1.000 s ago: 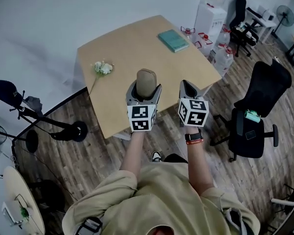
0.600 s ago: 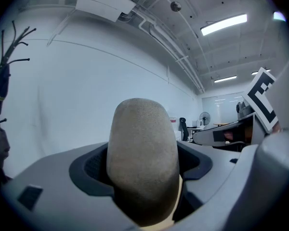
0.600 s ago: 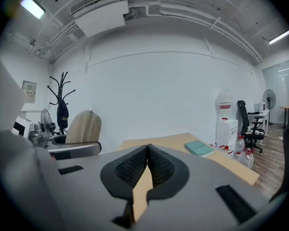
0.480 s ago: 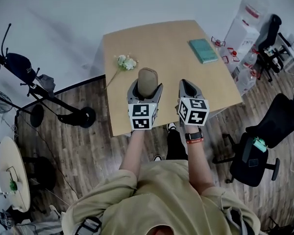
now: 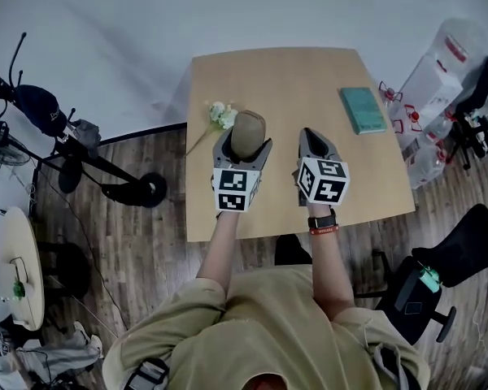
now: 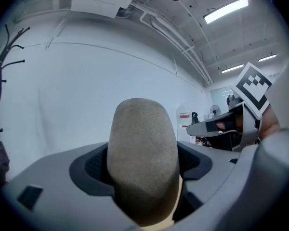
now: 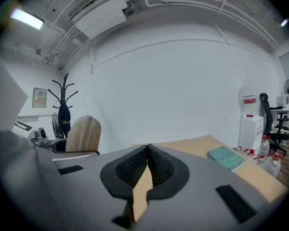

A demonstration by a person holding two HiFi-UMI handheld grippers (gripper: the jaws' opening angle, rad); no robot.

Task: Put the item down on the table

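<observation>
My left gripper (image 5: 244, 143) clamps a tan, rounded, felt-textured oval item (image 6: 142, 153) upright above the light wooden tabletop (image 5: 293, 80) – not yet set down – while my right gripper (image 5: 311, 139), just beside it, is closed and empty

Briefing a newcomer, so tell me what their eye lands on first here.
The tan rounded item stands out, clamped upright in the left claw over the wooden table. The right claw beside it is shut and empty. On the table lie a white flower at the left and a teal book at the right.
</observation>
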